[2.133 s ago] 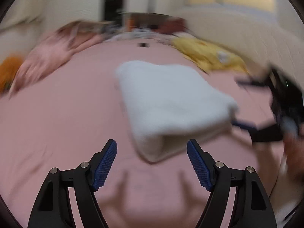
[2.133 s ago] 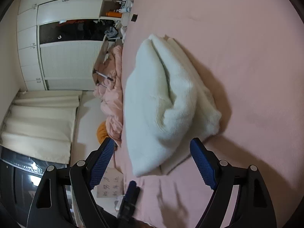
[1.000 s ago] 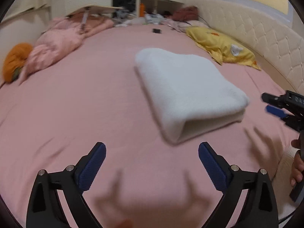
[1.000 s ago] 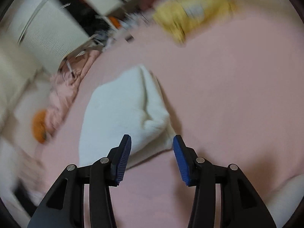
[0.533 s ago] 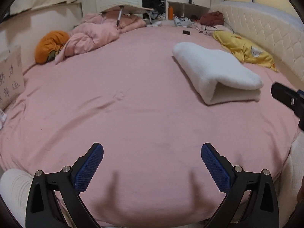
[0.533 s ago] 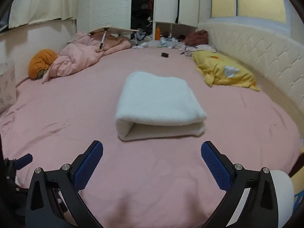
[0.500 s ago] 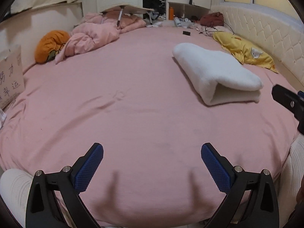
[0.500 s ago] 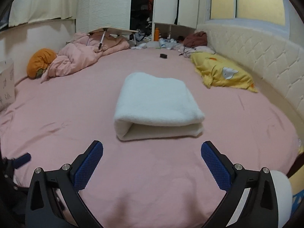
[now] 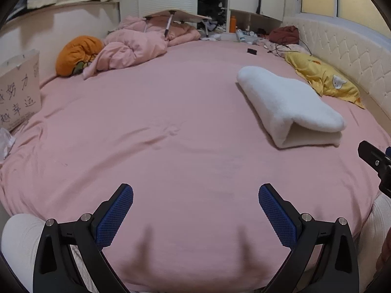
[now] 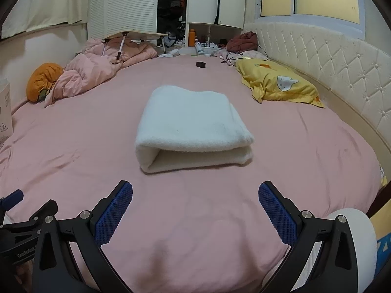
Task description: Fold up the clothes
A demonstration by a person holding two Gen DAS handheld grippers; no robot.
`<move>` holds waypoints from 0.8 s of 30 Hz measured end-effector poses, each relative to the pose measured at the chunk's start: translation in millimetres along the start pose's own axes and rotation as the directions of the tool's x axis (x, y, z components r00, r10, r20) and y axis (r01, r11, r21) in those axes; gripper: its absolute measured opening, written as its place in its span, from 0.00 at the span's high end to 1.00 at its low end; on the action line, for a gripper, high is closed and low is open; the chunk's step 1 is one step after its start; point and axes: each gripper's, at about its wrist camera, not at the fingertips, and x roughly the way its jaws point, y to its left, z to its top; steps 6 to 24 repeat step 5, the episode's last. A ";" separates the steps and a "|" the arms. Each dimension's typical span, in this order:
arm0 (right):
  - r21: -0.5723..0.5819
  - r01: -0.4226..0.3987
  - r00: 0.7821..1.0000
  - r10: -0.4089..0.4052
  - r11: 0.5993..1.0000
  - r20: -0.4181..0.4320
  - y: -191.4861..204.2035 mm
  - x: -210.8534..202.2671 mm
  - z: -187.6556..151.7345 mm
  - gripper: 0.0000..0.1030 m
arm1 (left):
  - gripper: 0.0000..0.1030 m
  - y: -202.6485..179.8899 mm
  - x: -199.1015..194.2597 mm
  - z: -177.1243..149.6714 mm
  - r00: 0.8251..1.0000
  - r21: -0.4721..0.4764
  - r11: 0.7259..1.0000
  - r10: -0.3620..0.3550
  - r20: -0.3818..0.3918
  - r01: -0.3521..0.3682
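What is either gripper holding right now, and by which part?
Nothing. The left gripper and right gripper both stand open and empty over the pink sheet; the folded white garment lies free.

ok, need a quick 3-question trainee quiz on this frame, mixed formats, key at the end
1. True or false: the right tool is shut on the folded white blanket.
2. Multiple choice: what lies beside the padded headboard? A) a yellow pillow with a cat face B) an orange cushion C) a crumpled pink duvet
3. Fill in: the folded white blanket lies on a ____ bedsheet, and the left tool stands ____ with nothing between its pads.

Key
1. False: it is open, short of the blanket and apart from it.
2. A: the yellow pillow. The orange cushion and pink duvet lie on the opposite side.
3. pink; open
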 end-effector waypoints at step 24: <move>0.018 -0.014 1.000 0.014 1.000 -0.008 -2.1 1.8 -0.8 0.00 | 0.00 1.8 -1.5 -1.0 1.000 -0.009 1.000 0.007 0.021 -0.007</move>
